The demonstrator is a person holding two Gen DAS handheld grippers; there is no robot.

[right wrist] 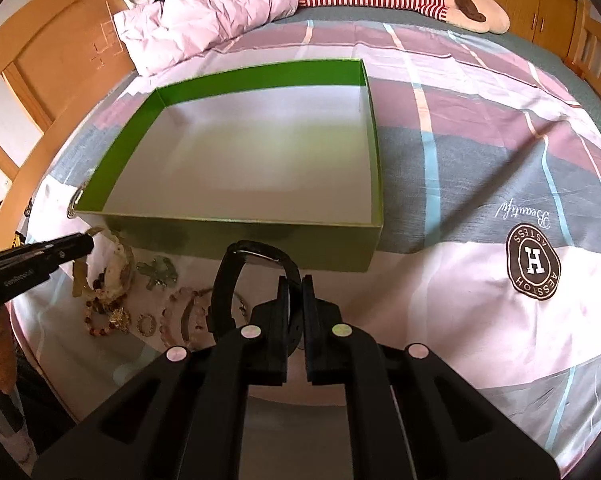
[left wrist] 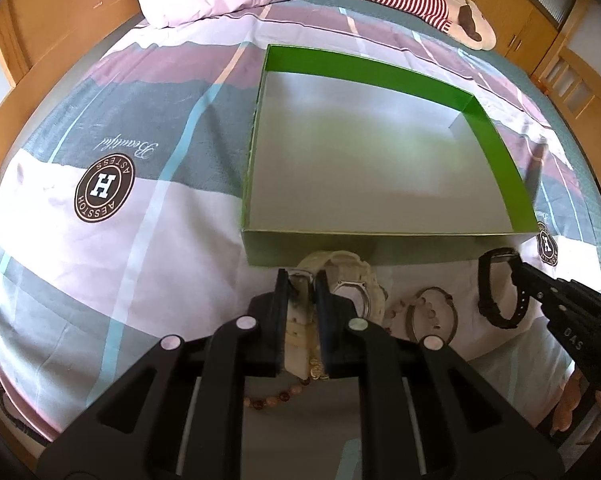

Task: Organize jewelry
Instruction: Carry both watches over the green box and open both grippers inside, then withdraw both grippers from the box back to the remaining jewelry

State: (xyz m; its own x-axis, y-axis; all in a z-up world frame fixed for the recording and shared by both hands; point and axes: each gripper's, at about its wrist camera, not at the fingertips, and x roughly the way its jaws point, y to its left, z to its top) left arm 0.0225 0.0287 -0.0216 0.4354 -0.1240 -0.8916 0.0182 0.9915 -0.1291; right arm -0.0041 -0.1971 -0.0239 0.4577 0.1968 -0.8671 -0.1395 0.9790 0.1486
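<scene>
Two watches are pinched: left gripper clamps the cream watch, right gripper the black watch. Clear the box wall before releasing inside.

Mounted close behind each gripper, angled steeply down over the bed's near edge, sharing the green box.

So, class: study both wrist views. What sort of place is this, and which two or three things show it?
Most likely a bedroom. The work surface is a bed with a printed bedspread, a crumpled pillow lies at its far end against a wooden headboard, and wooden cupboards line the wall.
</scene>
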